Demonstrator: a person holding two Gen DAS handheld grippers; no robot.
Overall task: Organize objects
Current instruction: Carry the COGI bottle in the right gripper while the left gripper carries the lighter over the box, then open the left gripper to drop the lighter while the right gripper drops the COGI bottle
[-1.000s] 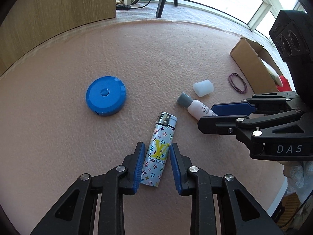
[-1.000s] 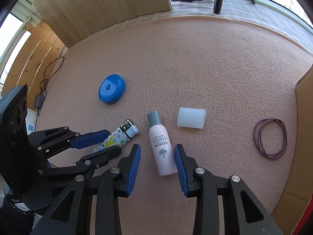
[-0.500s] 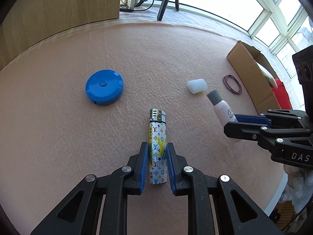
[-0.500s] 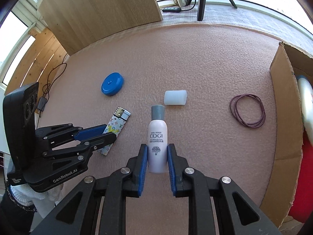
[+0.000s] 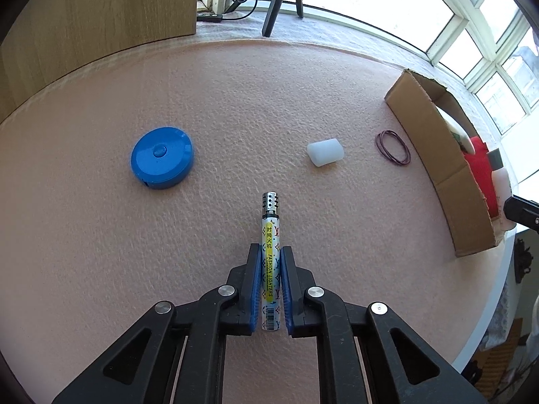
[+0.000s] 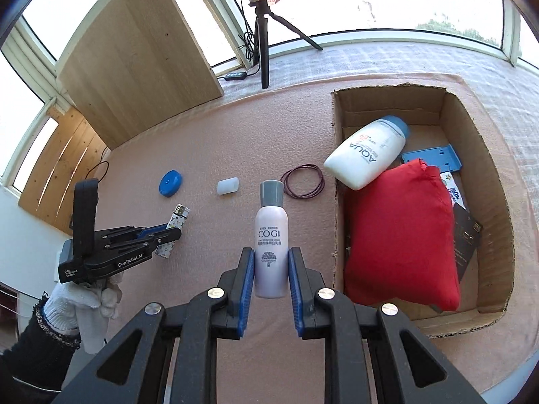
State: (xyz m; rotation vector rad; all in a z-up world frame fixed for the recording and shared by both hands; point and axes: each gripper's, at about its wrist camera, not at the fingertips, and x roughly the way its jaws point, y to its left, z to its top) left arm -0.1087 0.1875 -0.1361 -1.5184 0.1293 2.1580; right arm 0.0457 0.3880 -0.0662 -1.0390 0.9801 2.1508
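Note:
My left gripper (image 5: 270,252) is shut on a patterned lighter (image 5: 270,259), held edge-up above the pink mat; the lighter (image 6: 175,227) also shows in the right wrist view, clamped in the left gripper (image 6: 175,232). My right gripper (image 6: 267,254) is shut on a small white COGI bottle (image 6: 272,235) with a grey cap, lifted high over the mat just left of the cardboard box (image 6: 337,181). On the mat lie a blue round tape measure (image 5: 162,157), a white translucent cap (image 5: 325,152) and a loop of purple rubber bands (image 5: 392,147).
The open cardboard box (image 5: 434,155) at the mat's right holds a red pouch (image 6: 401,235), a white AQUA bottle (image 6: 367,151), a blue plastic piece (image 6: 434,156) and dark cards. A wooden panel (image 6: 138,67) and a tripod (image 6: 262,43) stand at the back. A gloved hand (image 6: 77,306) holds the left gripper.
Both grippers closed on their objects and rose. The lighter has turned edge-up in the left gripper. The right gripper carried the bottle up and toward the box.

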